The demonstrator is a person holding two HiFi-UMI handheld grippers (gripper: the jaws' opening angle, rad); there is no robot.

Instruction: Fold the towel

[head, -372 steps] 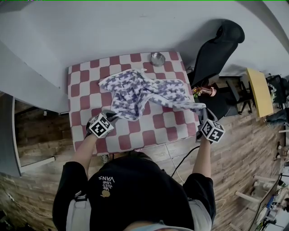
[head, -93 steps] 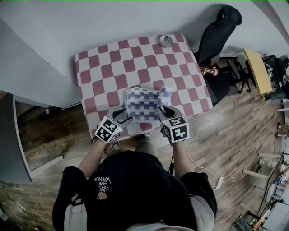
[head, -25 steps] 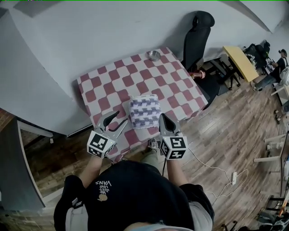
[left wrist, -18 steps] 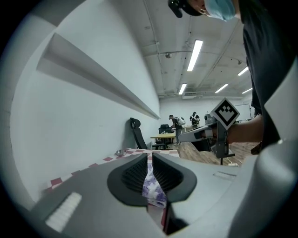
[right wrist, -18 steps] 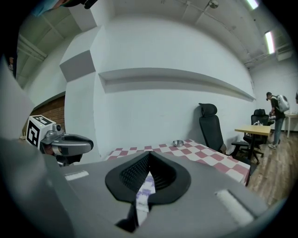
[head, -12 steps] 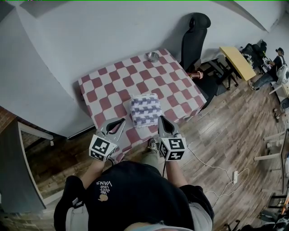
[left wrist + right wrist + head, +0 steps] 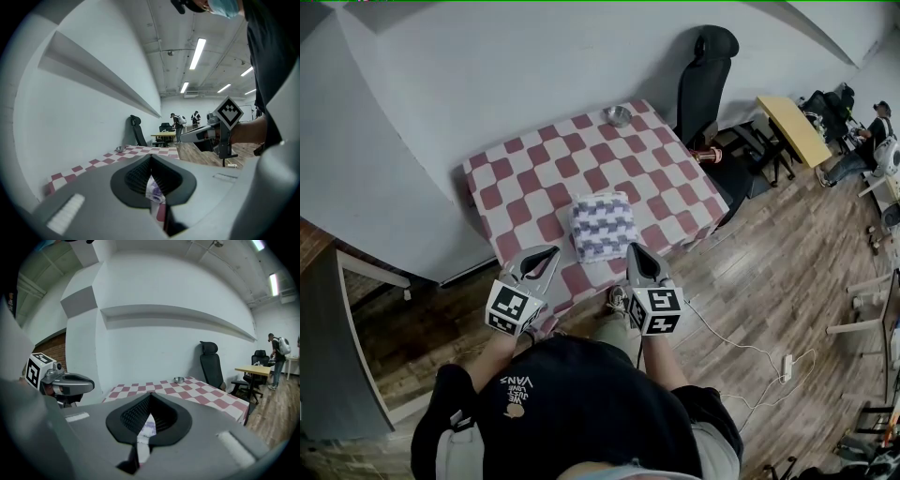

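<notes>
Towel, folded purple-white square on table

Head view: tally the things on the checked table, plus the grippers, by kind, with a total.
Folded towel: 1
Metal bowl: 1
Grippers: 2 (left gripper, right gripper)
Total: 4

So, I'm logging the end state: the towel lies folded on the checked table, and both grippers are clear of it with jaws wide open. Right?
Not the jaws: the left gripper and right gripper are both shut on nothing, as each gripper view shows. The towel does lie folded on the checked table, clear of both.
</notes>
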